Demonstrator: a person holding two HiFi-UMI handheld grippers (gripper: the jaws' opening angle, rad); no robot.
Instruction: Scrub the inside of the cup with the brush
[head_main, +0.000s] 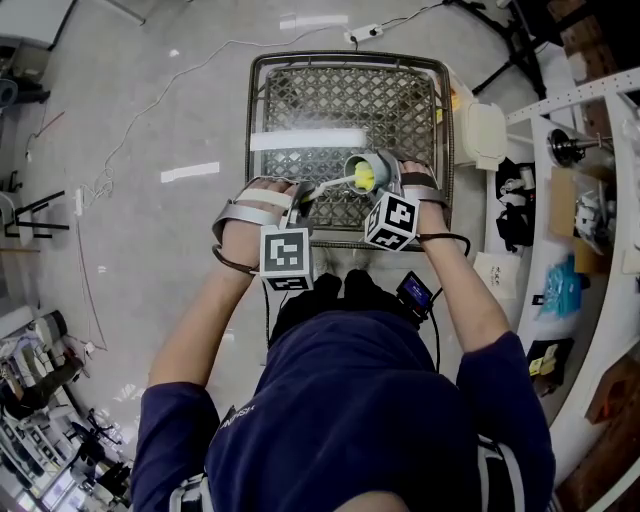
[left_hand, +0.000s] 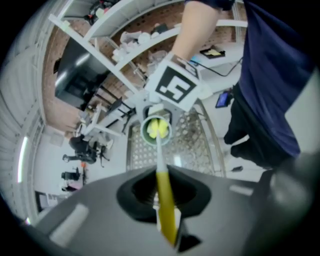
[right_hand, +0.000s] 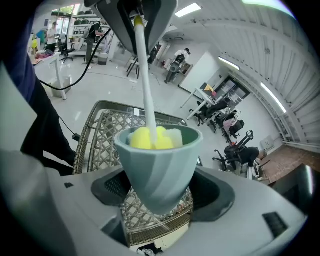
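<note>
A pale green cup (right_hand: 159, 165) is held in my right gripper (right_hand: 162, 200), which is shut on it. In the head view the cup (head_main: 366, 172) lies on its side over the wicker basket, mouth toward the left. My left gripper (left_hand: 165, 210) is shut on the yellow handle of a brush (left_hand: 165, 200). The white shaft runs forward and the yellow sponge head (right_hand: 149, 138) sits inside the cup (left_hand: 157, 129). Both grippers (head_main: 300, 205) (head_main: 392, 180) are level with each other, a short distance apart.
Under both grippers stands a square wicker basket (head_main: 300, 95) on the pale floor. Cables (head_main: 150, 110) trail across the floor at the left. White shelving (head_main: 590, 200) with small items runs along the right. A white container (head_main: 482, 132) stands beside the basket.
</note>
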